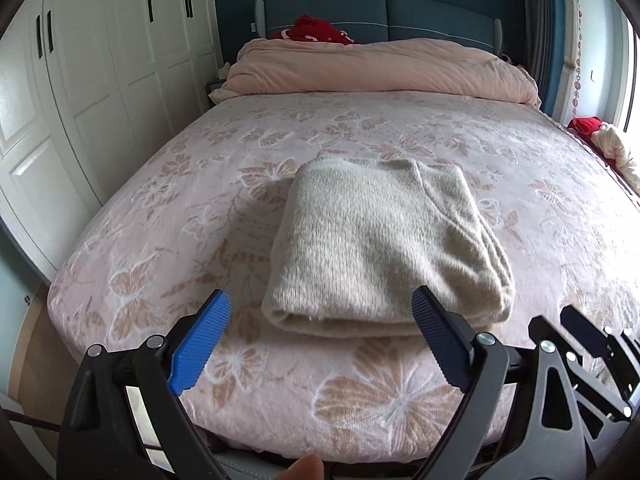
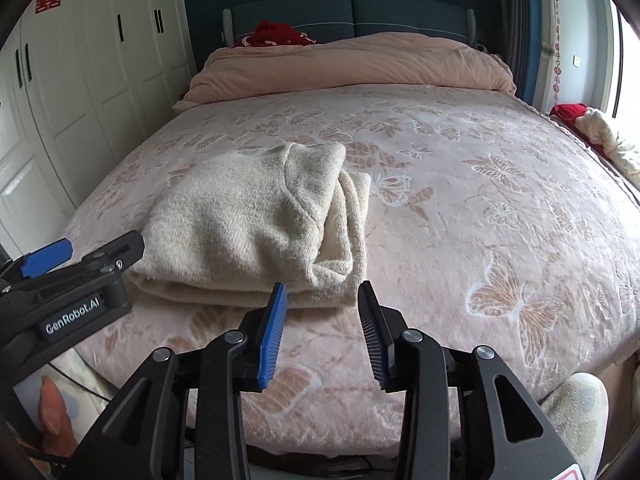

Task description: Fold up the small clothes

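We hold our left gripper (image 1: 320, 312) wide open and our right gripper (image 2: 322, 300) partly open, both empty, just short of the folded cream sweater (image 1: 384, 240) at frame centre on the bed (image 1: 160, 216).

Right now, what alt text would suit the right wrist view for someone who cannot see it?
A folded cream sweater lies on a pink butterfly-print bed. The right gripper hangs just short of it, open and empty, with the left gripper at the picture's left edge.

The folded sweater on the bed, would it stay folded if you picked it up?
Probably not: the sweater looks soft and fuzzy, so its loose layers would likely droop open. It seems unlikely to slip, since the knit is fluffy.
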Demonstrator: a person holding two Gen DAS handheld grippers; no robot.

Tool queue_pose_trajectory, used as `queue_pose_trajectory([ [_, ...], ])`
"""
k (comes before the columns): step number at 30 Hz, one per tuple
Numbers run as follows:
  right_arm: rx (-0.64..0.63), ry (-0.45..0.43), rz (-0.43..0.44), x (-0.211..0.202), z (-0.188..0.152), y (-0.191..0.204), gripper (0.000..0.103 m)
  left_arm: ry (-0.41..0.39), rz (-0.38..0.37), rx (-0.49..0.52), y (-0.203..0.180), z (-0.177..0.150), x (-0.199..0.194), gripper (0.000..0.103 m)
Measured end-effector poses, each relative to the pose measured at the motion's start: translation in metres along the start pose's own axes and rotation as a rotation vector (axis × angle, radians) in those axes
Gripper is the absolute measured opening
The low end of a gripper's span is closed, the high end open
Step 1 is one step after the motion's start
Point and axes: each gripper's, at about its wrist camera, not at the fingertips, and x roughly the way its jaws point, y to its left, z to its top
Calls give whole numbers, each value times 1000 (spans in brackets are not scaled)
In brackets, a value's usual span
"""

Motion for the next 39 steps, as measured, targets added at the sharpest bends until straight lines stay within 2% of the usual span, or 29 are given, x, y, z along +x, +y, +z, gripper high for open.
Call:
queue_pose_trajectory([
  [9, 26, 12, -40, -1, -13, -1, 41, 8, -8, 10, -6, -20, 2, 90],
  [13, 12, 12, -59, 0, -18, 5, 44, 12, -2, 10, -6, -24, 5, 90],
  [22, 8, 28, -62, 5, -23, 11, 46, 21, 7, 2, -2, -32, 10, 90],
  [26, 7, 31, -68, 6, -23, 12, 49, 29, 8, 3, 0, -33, 13, 90],
  [39, 11, 40, -69, 7, -25, 11, 50, 42, 16, -4, 2, -35, 15, 90],
])
